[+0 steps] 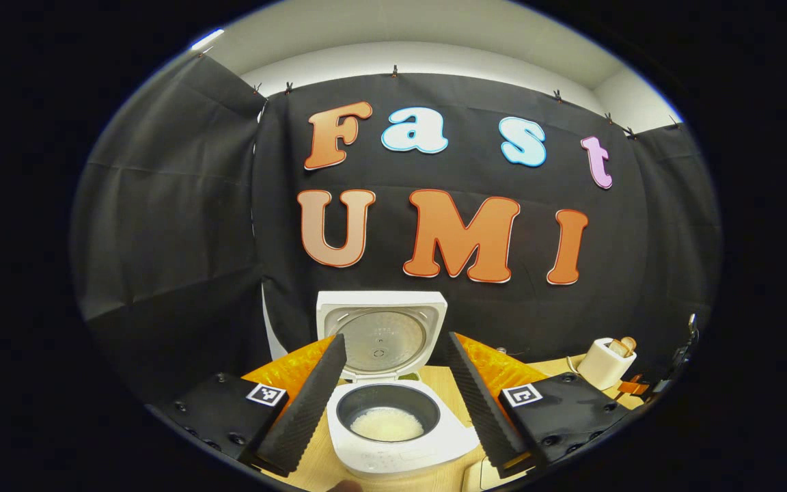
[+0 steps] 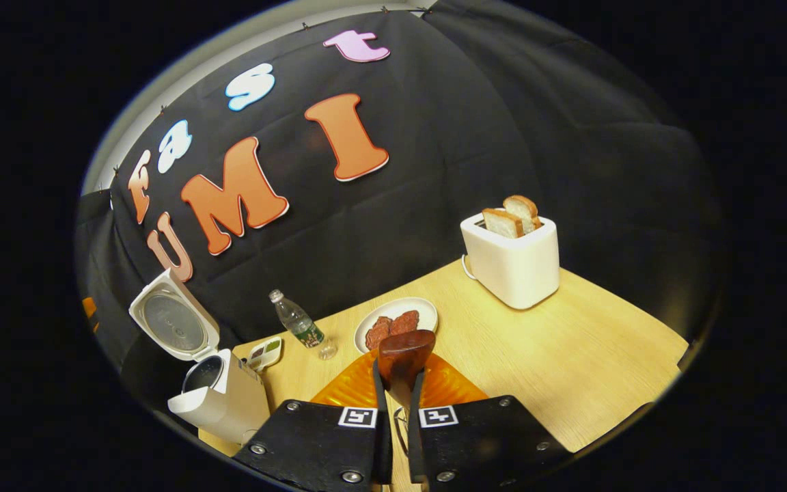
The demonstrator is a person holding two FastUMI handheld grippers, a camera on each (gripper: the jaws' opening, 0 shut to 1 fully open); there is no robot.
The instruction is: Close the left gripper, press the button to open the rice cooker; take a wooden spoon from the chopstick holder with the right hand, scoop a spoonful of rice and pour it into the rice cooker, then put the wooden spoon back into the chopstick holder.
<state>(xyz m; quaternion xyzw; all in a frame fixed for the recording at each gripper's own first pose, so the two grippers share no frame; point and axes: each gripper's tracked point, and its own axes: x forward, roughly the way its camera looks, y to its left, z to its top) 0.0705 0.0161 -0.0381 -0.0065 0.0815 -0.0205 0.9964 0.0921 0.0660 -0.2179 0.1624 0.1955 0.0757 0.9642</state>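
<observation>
- The booth is walled in black cloth, and a pale wood-grain counter [image 2: 571, 342] carries everything; it looks smooth and matte.
- From the right gripper view, far left: the rice cooker [image 2: 219, 393], a white glossy plastic box with rounded corners, its lid [image 2: 173, 326] tilted up and back. In the left gripper view I see a dull metal plate inside the lid and a dark round inner pot [image 1: 388, 410] with a low pale patch of rice [image 1: 387, 425] at the bottom.
- My left hand-held gripper [image 1: 393, 400] has its fingers spread wide apart, holding nothing, framing the cooker from in front.
- Next along: a small compartmented dish [image 2: 265, 353], a clear plastic bottle [image 2: 299, 326] standing tilted in this lens, then a shallow white plate [image 2: 427, 311] with reddish-brown pieces.
- My right hand-held gripper [image 2: 397, 383] is clamped on the handle of the wooden spoon [image 2: 404, 355]; the dark, polished bowl stands up just beyond the fingertips, over the counter and well apart from the cooker.
- I judge the pour done and the return in hand: I'd keep the clamp firm, hold the spoon near vertical, and lower it handle-steady into the chopstick holder, which I can't locate here.
- Far right: a white rounded toaster [image 2: 513, 263] with two bread slices [image 2: 513, 217] poking up.
</observation>
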